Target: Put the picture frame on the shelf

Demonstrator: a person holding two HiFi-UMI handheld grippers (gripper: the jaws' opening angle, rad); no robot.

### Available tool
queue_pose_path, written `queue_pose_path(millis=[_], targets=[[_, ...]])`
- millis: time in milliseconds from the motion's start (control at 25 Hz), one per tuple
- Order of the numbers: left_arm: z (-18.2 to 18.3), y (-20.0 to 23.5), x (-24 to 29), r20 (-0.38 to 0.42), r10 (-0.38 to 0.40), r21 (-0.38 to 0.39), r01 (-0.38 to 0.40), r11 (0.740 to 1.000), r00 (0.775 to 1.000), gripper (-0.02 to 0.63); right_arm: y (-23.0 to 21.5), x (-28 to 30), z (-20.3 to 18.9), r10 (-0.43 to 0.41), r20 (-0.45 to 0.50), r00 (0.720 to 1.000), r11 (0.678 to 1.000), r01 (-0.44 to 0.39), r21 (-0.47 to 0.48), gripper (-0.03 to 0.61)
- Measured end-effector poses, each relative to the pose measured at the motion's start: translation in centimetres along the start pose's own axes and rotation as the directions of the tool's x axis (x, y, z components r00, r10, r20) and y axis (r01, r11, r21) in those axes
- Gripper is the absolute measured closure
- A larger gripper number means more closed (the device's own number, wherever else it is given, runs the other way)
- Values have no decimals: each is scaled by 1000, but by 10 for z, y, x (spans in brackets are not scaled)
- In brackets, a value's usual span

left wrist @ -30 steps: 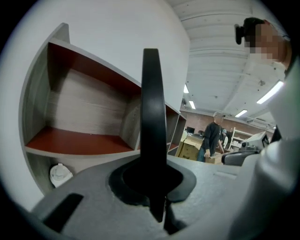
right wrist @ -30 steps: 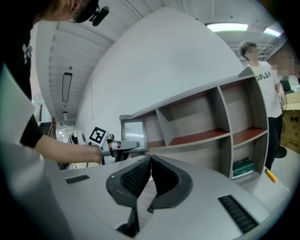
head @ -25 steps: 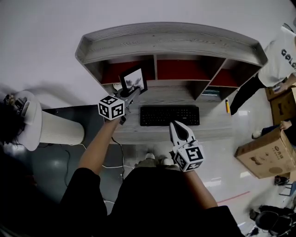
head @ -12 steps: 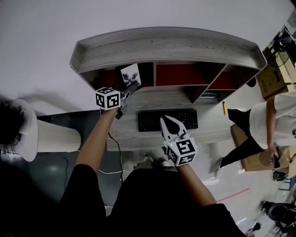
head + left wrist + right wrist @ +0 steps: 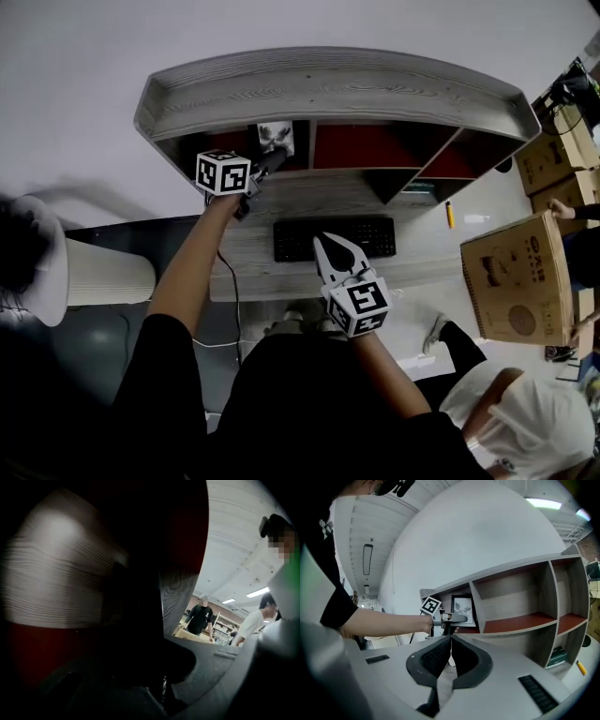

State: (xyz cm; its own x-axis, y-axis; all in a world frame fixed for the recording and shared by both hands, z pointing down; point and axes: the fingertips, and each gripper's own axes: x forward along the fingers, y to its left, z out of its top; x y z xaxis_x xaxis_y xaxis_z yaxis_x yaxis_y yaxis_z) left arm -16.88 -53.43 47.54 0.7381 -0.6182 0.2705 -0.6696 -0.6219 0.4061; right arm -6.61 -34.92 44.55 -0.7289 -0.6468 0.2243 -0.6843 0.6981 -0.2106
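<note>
My left gripper (image 5: 262,169) is reaching forward into the shelf (image 5: 328,89), its marker cube up beside the left end of the unit. Its jaws are pressed all the way together on the lower part of the picture frame (image 5: 276,139), which stands upright in the left-hand compartment, close against the divider on that compartment's right side. From my right gripper view the picture frame (image 5: 463,610) faces out toward me, black-edged with a pale print in it, and the left gripper (image 5: 457,618) meets it at its bottom edge, just above the red shelf board. Whether the frame's foot rests on that board or hangs a touch above it, I cannot tell.

My left gripper view is mostly shadow (the frame sits so near the lens that it blots out the middle). Pale wood grain of the shelf (image 5: 51,583) fills the left, and people stand in the bright room at the right.

My right gripper (image 5: 333,251) holds nothing. Its two bowed jaws meet at the tips, and it hovers low over the front of the desk (image 5: 309,197), above the black keyboard (image 5: 375,234), well apart from the shelf. In its own view the right gripper (image 5: 450,641) shows those ribbed pads closed on empty air.

A person at the right carries a cardboard box (image 5: 516,281).
</note>
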Motion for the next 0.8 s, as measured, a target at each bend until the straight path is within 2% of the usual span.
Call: queue_pose_path(millis=[200,360,600,800], targets=[[-5,0,13,-88,17,-5,-18,1000,996,588,12,5,6,26,13,1000,999,-26,-37,566],[-5,7,21,-169,91,77,-79,994,981,561,22,3,8,34,10,999,996,-34,-79,566],[-3,17,24,-179,131,74,-120,990,975,550,24,2,4,37,-1,999,994,-37,-99,566],[0,36,24,-196,207,106,-189,976,959,454,25,0,2,37,-8,999,994,-38,-99,565]])
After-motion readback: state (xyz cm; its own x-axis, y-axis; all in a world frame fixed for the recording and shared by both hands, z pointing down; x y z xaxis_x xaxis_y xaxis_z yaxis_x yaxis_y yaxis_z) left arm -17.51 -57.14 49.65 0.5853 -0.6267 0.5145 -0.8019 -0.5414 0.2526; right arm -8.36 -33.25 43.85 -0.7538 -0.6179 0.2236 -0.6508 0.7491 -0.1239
